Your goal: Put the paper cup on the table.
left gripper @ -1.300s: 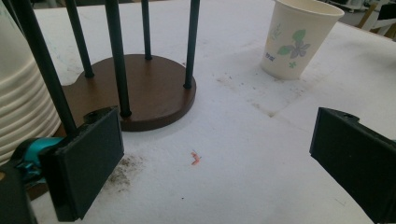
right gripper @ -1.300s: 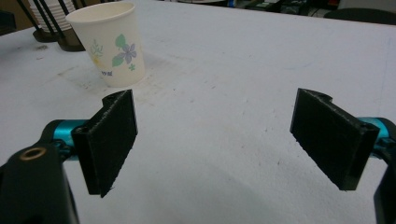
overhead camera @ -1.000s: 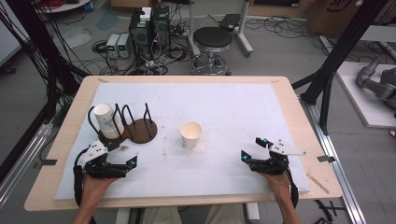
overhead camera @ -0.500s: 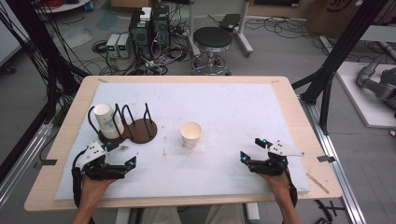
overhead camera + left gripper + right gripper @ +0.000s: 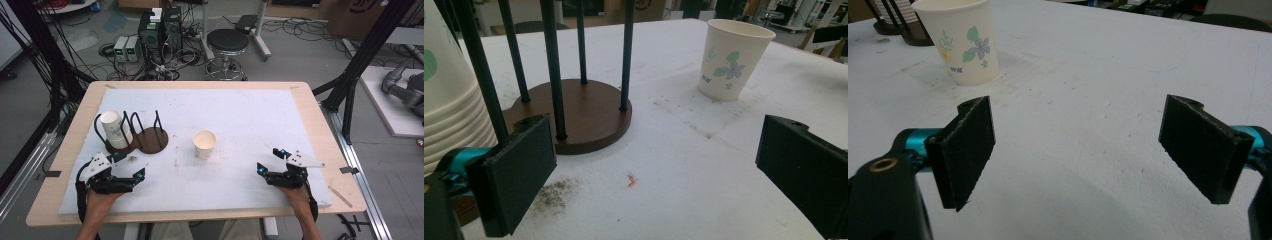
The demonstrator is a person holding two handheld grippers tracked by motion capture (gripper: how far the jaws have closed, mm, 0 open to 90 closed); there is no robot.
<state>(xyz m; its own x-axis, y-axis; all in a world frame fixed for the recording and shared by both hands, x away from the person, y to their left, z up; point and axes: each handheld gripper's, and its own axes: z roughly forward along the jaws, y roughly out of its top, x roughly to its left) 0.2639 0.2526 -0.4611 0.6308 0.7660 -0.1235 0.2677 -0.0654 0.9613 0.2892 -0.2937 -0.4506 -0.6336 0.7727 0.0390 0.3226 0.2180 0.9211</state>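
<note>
Left gripper (image 5: 134,175): jaws spread wide, nothing between them. It sits at 7 o'clock on the table, with the rack at its 12.
Rack (image 5: 150,138): brown base with black wire loops, a stack (image 5: 116,129) of cups leaning in its left end. In the left gripper view the wires stand right beside my left pad (image 5: 516,172) — I judge any forward push could snag a wire and drag the whole rack.
Cup (image 5: 204,144): upright, mouth open, alone at table centre, at 2 o'clock from my left gripper and 10 o'clock from my right.
Cup risk: thin paper and empty — I expect a hard squeeze would crush the wall, and a one-pad bump would tip it.
Right gripper (image 5: 268,159): jaws fully parted, holding nothing, at 5 o'clock on the table, well apart from the cup.
Mat (image 5: 240,115): white, soft-looking; low jaws could dig in.
</note>
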